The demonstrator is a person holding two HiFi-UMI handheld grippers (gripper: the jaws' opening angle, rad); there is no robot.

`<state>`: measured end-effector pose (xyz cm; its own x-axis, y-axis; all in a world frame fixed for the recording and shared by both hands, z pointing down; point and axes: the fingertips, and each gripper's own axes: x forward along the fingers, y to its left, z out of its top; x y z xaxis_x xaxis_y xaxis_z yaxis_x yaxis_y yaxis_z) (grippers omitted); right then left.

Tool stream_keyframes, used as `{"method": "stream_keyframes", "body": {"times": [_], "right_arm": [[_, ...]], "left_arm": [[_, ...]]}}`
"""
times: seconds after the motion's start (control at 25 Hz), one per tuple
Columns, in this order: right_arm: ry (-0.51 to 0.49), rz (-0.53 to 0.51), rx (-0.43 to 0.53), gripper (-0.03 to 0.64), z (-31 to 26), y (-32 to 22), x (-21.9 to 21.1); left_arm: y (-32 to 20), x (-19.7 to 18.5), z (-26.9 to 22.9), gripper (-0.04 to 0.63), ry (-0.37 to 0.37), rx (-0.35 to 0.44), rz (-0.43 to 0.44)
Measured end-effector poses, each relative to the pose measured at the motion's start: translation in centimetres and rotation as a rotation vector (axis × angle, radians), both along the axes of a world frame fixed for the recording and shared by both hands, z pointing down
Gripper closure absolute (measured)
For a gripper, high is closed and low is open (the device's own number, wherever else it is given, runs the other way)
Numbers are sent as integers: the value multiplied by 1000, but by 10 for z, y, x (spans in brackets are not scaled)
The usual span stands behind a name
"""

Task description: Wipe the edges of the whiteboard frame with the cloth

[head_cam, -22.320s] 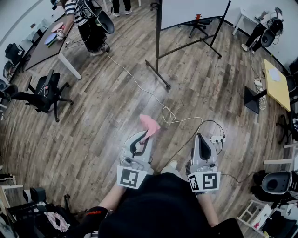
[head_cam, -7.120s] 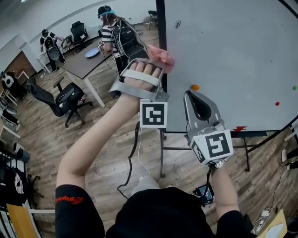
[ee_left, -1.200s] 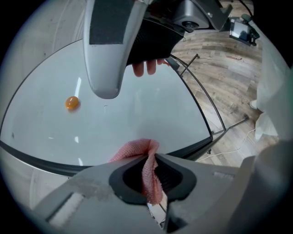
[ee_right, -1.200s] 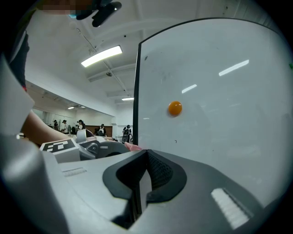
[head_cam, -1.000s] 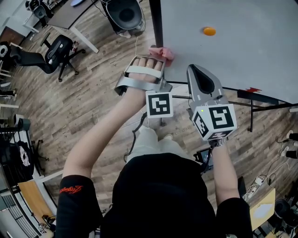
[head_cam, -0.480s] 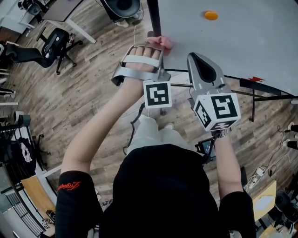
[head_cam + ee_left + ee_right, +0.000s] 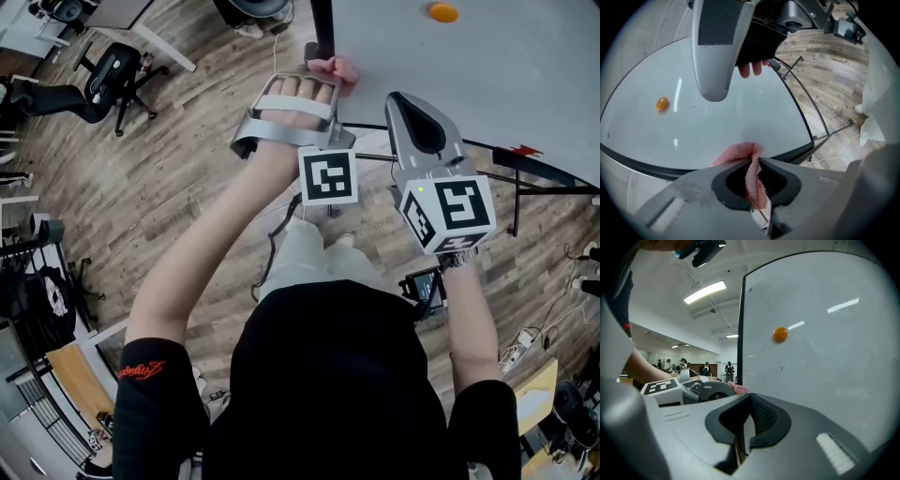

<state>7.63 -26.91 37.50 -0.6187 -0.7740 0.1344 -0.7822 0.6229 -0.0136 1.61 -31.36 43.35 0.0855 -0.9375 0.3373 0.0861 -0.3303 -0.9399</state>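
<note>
While the left gripper (image 7: 322, 73) pinches the cloth (image 7: 337, 67) against the frame (image 7: 322, 21) near a corner, the right gripper (image 7: 405, 101) hangs closed on nothing; wiping looks unfinished.

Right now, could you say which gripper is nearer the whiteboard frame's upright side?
Left. The left gripper holds the cloth at that frame side; the right gripper hangs farther right.

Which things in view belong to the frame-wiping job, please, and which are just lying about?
Part of the job:
- pink cloth, clamped in the left tool
- whiteboard frame, the dark edge right by the cloth

Just lying about:
- orange magnet on the board
- right tool, shut on nothing
- black office chair on the wood floor
</note>
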Motion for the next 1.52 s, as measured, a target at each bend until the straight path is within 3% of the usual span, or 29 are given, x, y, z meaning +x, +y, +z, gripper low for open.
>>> {"method": "stream_keyframes", "body": {"times": [1.52], "right_arm": [[16,2,-79,615,44,-2,3]], "left_arm": [[2,0,52,569,-15,-76,-5]]}}
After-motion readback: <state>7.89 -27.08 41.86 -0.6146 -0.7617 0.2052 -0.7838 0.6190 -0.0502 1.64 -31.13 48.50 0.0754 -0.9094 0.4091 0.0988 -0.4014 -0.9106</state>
